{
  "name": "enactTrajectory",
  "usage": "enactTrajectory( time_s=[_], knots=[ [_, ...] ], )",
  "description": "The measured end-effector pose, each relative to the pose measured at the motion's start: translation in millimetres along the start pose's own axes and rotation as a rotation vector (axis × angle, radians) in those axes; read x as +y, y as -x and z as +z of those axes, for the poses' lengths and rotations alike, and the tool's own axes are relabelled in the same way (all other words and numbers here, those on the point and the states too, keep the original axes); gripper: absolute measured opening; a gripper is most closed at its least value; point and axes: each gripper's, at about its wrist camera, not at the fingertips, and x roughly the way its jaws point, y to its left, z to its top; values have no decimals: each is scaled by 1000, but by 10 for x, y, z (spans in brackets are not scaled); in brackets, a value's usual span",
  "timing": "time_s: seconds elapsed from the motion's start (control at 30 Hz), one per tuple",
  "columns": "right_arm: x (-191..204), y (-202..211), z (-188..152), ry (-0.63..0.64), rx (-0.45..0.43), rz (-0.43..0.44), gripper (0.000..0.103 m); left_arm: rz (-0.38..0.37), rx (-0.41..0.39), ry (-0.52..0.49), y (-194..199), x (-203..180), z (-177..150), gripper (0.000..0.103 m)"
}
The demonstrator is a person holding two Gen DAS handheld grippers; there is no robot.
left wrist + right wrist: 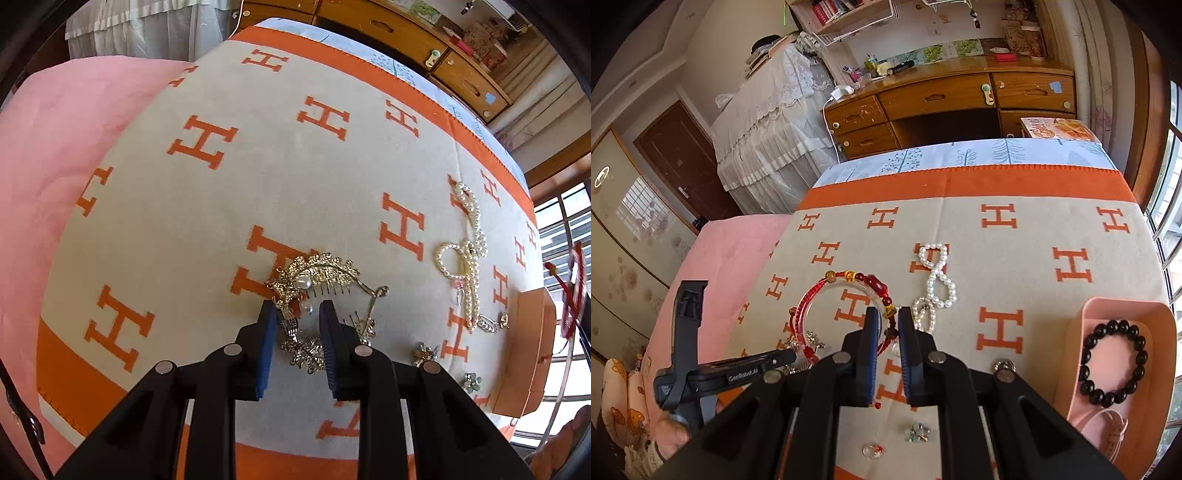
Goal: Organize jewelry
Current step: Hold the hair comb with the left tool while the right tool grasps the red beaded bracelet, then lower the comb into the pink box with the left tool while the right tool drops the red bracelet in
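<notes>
On the H-patterned blanket (258, 177) lies a heap of gold hair ornaments (321, 271) with pearls. My left gripper (297, 314) points down over it, jaws a little apart; a gold piece lies between them and bare blanket shows beside the right finger, so they stand open. My right gripper (888, 323) is shut on a red bead bracelet (849, 280), which hangs clear of the blanket and also shows as the red bracelet (572, 291) at the far right. A pearl necklace (938, 273), the same pearl strand (471, 251), lies beyond. A pink tray (1126, 308) holds a black bead bracelet (1113, 362).
A small flower piece (918, 432) and a clear ring (873, 450) lie near the blanket's front edge. The tray (528, 332) sits at the bed's right side by the window. A pink sheet (74, 147) lies left; a wooden desk (942, 103) stands beyond the bed.
</notes>
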Motion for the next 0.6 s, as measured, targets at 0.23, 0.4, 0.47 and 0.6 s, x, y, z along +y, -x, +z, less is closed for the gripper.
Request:
enactTrajectory(
  time_s=[0.23, 0.4, 0.47, 0.6],
  knots=[
    [-452, 526, -239, -91, -99, -23, 11, 47, -27, -30, -22, -48, -11, 8],
    [-853, 889, -397, -163, -174, -110, 11, 53, -74, -78, 81, -167, -75, 6],
    [-1018, 998, -469, -192, -193, -154, 11, 37, -89, -98, 162, -266, -99, 6],
    [-1317, 1070, -626, -247, -192, -222, 11, -29, -126, -161, 408, -547, -149, 6]
  ],
)
